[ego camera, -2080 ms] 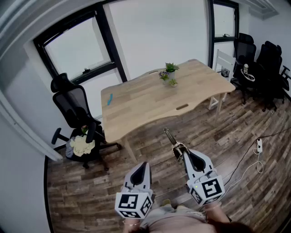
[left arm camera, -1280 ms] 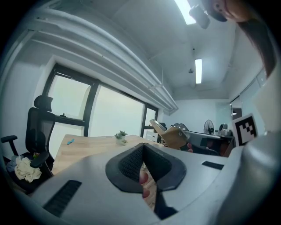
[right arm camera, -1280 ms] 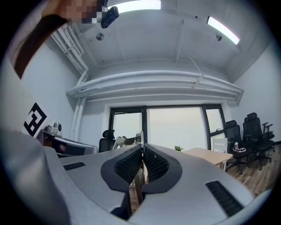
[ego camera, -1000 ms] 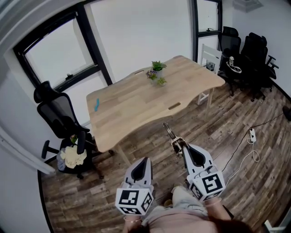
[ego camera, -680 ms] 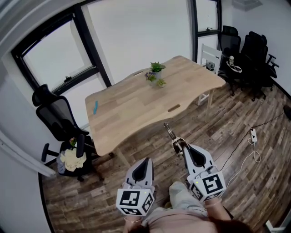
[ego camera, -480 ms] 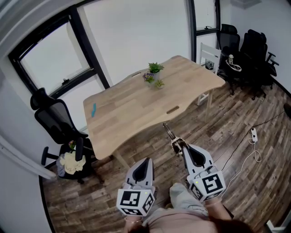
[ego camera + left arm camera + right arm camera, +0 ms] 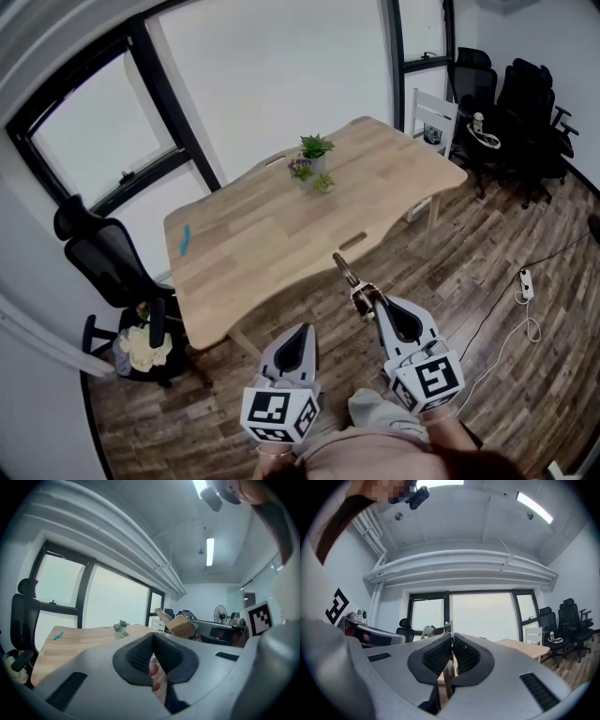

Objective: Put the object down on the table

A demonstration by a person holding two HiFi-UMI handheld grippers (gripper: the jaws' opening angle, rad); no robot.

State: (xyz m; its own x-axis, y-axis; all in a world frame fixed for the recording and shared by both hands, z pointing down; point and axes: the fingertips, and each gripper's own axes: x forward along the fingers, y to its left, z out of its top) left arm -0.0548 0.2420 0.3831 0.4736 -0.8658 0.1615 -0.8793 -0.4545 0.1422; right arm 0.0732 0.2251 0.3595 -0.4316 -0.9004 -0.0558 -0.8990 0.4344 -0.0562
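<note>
Head view showing thin metal object [image 7: 346,271] jutting forward from right gripper [image 7: 373,307], fingers [image 7: 383,324] clenching it; tabletop [image 7: 262,230] lying well beyond fingertips, left gripper [image 7: 301,331] clenched empty alongside. Releasing now, short of tabletop, risking dropping onto floor [image 7: 469,272].

You find no words, numbers or brand names to read anywhere here. The only printed marks are the black-and-white square markers: one set on the left cube [image 7: 277,417] of your left hand-held gripper [image 7: 302,330], one on the right cube [image 7: 427,384] of your right hand-held gripper [image 7: 374,303]. They are block patterns, not letters or digits. Nothing on the bench [image 7: 253,244] carries legible print.
</note>
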